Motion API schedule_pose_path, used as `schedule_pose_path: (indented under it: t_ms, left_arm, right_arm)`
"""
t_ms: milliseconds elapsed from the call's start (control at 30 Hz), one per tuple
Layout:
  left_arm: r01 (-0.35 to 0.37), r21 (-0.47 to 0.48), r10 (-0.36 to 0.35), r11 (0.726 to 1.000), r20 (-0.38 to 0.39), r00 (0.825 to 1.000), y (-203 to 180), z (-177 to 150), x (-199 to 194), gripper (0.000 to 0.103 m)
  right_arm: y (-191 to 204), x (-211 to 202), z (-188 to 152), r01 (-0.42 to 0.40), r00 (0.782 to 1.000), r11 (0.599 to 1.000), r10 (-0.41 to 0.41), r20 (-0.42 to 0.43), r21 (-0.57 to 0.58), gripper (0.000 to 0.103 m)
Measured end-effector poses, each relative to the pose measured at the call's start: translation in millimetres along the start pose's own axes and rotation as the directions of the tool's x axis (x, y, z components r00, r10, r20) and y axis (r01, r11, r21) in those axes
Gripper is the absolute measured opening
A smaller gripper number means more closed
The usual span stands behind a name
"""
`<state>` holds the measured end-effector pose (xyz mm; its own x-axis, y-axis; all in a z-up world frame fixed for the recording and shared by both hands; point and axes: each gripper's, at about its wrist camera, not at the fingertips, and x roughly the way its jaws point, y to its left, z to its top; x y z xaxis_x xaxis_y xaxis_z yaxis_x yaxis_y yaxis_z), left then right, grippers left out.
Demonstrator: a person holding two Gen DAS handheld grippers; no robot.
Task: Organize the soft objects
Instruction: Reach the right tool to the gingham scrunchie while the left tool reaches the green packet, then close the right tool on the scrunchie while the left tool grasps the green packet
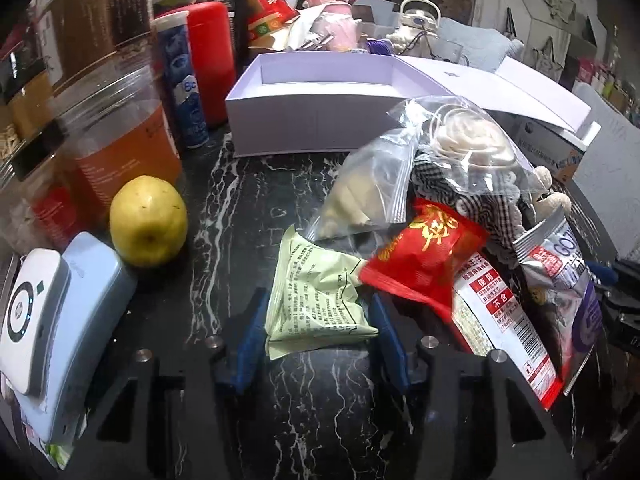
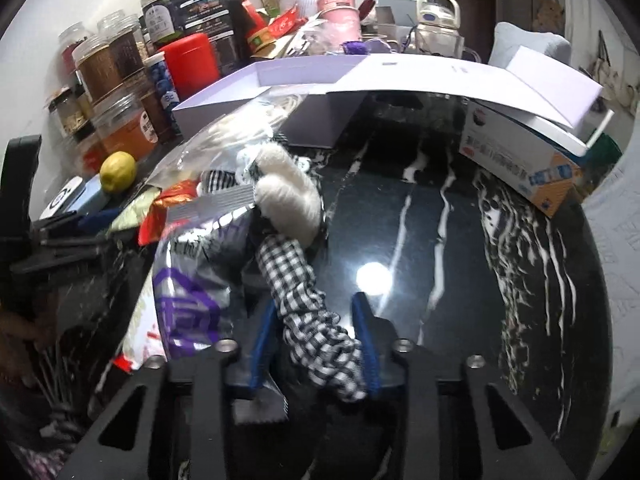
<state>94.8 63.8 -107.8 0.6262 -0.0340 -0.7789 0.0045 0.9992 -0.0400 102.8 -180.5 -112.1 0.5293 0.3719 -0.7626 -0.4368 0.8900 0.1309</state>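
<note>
A pile of soft things lies on the dark marble table: a pale green packet, a red snack packet, a clear zip bag, a silver and purple packet and a plush doll in checked cloth. My left gripper is open, its blue pads either side of the green packet. My right gripper has its pads around the doll's checked cloth, with the doll's white plush part ahead; the cloth fills the gap. An open white box stands behind the pile.
Jars, a blue can and a red canister line the left side. A yellow fruit and a pale blue device lie at the near left. A printed carton sits under the box lid at the right.
</note>
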Motion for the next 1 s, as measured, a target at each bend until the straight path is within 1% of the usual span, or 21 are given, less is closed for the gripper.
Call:
schedule_pose_path:
  t_ms: [67, 133, 233, 333, 500, 633, 667, 733, 767, 800, 833, 867, 900, 933, 967, 1000]
  left_arm:
    - [0.025, -0.004, -0.025, 1.0, 0.005, 1.0, 1, -1, -2, 0.049]
    - [0.042, -0.006, -0.042, 0.999, 0.013, 0.999, 2, -3, -4, 0.048]
    - [0.032, 0.007, -0.033, 0.999, 0.034, 0.999, 1, -6, -12, 0.048]
    - [0.055, 0.01, -0.055, 0.998, 0.036, 0.998, 2, -9, -19, 0.048]
    - [0.075, 0.022, -0.075, 0.997, 0.006, 0.997, 0, -13, -28, 0.048]
    - [0.047, 0.05, -0.046, 0.998, -0.027, 0.999, -3, -17, -21, 0.049]
    - [0.033, 0.055, -0.031, 0.998, -0.038, 0.999, -3, -18, -16, 0.052]
    - [0.004, 0.073, -0.004, 0.997, -0.008, 1.0, -4, -20, -14, 0.058]
    - [0.005, 0.071, -0.004, 0.997, -0.009, 1.0, -4, -20, -12, 0.059]
    - [0.012, 0.062, -0.011, 0.998, -0.014, 1.0, -3, -19, -10, 0.064]
    - [0.02, 0.047, -0.019, 0.999, -0.021, 1.0, 0, -18, -8, 0.073]
    - [0.014, 0.045, -0.012, 0.999, -0.029, 0.999, 0, -16, -6, 0.079]
    - [0.005, 0.042, -0.003, 0.999, -0.04, 0.999, 1, -15, -3, 0.09]
    - [0.005, 0.034, -0.003, 0.999, -0.052, 0.999, 2, -14, 0, 0.094]
    - [0.003, 0.036, -0.001, 0.999, -0.052, 0.999, 2, -12, 2, 0.094]
    - [0.008, 0.04, -0.006, 0.999, -0.048, 0.999, 2, -12, 2, 0.094]
  right_arm:
    - [0, -2, -3, -0.007, 1.0, 1.0, 0.007, 0.01, 0.005, 0.027]
    - [3, -4, -4, -0.004, 1.0, 1.0, 0.004, 0.016, -0.002, 0.027]
    - [7, -7, -4, -0.004, 1.0, 1.0, 0.004, 0.029, -0.012, 0.026]
    - [9, -9, -4, 0.002, 0.999, 1.0, -0.001, 0.033, -0.012, 0.025]
    - [11, -15, -4, 0.009, 0.999, 1.0, -0.009, 0.032, -0.014, 0.025]
    - [12, -16, -6, 0.025, 0.999, 0.999, -0.025, 0.02, -0.019, 0.025]
    - [12, -15, -7, 0.028, 0.999, 0.999, -0.028, 0.017, -0.019, 0.025]
    - [11, -13, -8, 0.043, 0.999, 0.999, -0.043, 0.003, -0.02, 0.026]
    - [11, -12, -9, 0.052, 0.999, 0.998, -0.052, -0.002, -0.021, 0.026]
    - [10, -11, -9, 0.058, 0.998, 0.998, -0.058, -0.006, -0.019, 0.026]
    - [9, -11, -9, 0.056, 0.998, 0.998, -0.056, -0.009, -0.011, 0.027]
    - [8, -10, -9, 0.053, 0.998, 0.999, -0.053, -0.013, -0.004, 0.028]
    - [7, -9, -9, 0.054, 0.998, 0.999, -0.054, -0.019, -0.001, 0.03]
    - [7, -8, -9, 0.06, 0.998, 0.998, -0.06, -0.023, 0.0, 0.032]
    - [6, -8, -9, 0.064, 0.998, 0.998, -0.064, -0.022, 0.0, 0.036]
    - [6, -7, -9, 0.068, 0.997, 0.998, -0.067, -0.024, 0.004, 0.038]
